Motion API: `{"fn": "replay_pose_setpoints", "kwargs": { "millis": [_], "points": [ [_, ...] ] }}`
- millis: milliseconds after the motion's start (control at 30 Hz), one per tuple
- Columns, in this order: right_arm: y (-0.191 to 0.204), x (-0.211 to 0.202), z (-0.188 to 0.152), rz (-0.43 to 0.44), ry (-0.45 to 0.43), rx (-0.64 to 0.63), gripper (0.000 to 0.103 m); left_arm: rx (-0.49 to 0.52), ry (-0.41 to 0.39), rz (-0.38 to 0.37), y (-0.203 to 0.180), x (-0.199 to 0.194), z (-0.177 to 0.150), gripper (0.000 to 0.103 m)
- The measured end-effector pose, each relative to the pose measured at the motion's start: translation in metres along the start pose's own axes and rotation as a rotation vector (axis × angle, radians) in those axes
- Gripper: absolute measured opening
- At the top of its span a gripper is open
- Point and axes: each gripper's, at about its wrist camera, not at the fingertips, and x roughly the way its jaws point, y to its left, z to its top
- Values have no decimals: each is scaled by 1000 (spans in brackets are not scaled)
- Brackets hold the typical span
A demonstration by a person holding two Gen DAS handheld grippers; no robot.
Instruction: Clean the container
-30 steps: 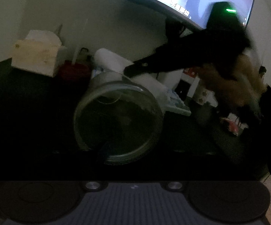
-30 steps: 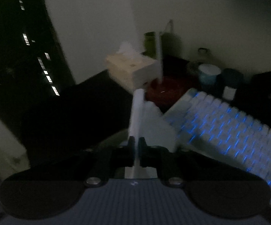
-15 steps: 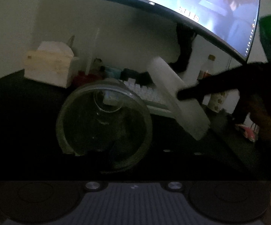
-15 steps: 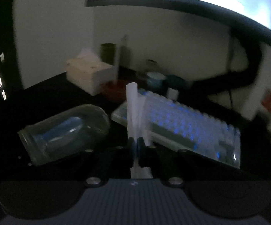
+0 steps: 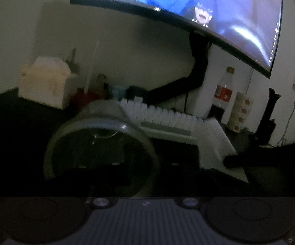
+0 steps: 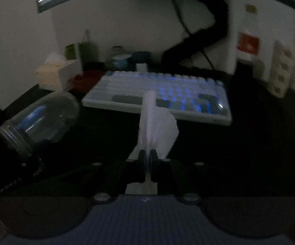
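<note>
A clear glass jar (image 5: 100,149) lies on its side with its open mouth toward my left wrist camera. My left gripper (image 5: 127,169) is closed around the jar's rim, its dark fingers barely visible. The jar also shows at the left of the right wrist view (image 6: 39,120), tilted. My right gripper (image 6: 147,159) is shut on a folded white tissue (image 6: 155,126) that sticks up between the fingers. In the left wrist view the tissue (image 5: 216,143) is to the right of the jar, apart from it.
A backlit white keyboard (image 6: 163,94) lies on the dark desk behind. A tissue box (image 5: 45,83), a red dish (image 6: 86,77), small cups (image 6: 123,59), a bottle (image 5: 225,89) and a patterned tube (image 5: 241,112) stand along the wall under a curved monitor (image 5: 188,10).
My right gripper with the tissue has drawn away from the jar to the right and lower. The jar has stayed in my left gripper, tilting slightly.
</note>
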Motion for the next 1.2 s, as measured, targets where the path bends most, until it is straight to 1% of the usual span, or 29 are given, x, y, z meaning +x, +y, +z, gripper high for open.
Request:
{"fn": "replay_pose_setpoints", "kwargs": {
  "millis": [33, 67, 133, 233, 400, 533, 600, 667, 700, 733, 767, 867, 933, 1000, 1033, 1133, 1200],
  "points": [
    [-6, -2, -3, 10, -2, 25, 6, 2, 3, 5, -4, 0, 1, 14],
    [-12, -3, -6, 22, -3, 51, 7, 5, 5, -6, -8, -1, 2, 13],
    [-24, -6, -11, 70, -6, 95, 7, 18, -3, -62, -19, -5, 3, 8],
    [-38, -13, -18, 142, 0, 147, 7, 44, 8, -154, -39, -10, -1, 8],
    [-50, -35, -28, 181, -24, 175, 7, 90, 23, -265, -76, -19, -19, 7],
    [-65, -55, -36, 184, -64, 189, 7, 120, 36, -318, -81, -29, -20, 9],
    [-72, -64, -38, 180, -88, 181, 7, 121, 41, -314, -69, -33, -18, 11],
    [-76, -69, -36, 197, -106, 168, 8, 94, 40, -321, -52, -37, -15, 20],
    [-77, -71, -35, 215, -121, 164, 8, 73, 39, -327, -43, -39, -14, 34],
    [-76, -72, -33, 235, -132, 159, 9, 53, 38, -332, -33, -40, -12, 51],
    [-72, -72, -30, 265, -138, 143, 9, 39, 35, -333, -26, -39, -13, 57],
    [-54, -66, -17, 359, -147, 93, 9, -3, 29, -337, -4, -37, -13, 57],
    [-37, -58, -6, 403, -137, 54, 9, -26, 27, -343, 9, -36, -14, 58],
    [-19, -46, 6, 435, -112, 9, 9, -11, 33, -364, 13, -35, -17, 58],
    [-8, -40, 11, 449, -101, -21, 9, 6, 33, -353, 13, -34, -18, 58],
    [18, -21, 21, 430, -68, -77, 11, 25, 62, -307, 14, -27, -21, 58],
    [27, -15, 25, 415, -70, -97, 11, -45, 73, -270, 22, -20, -19, 58]
  ]
}}
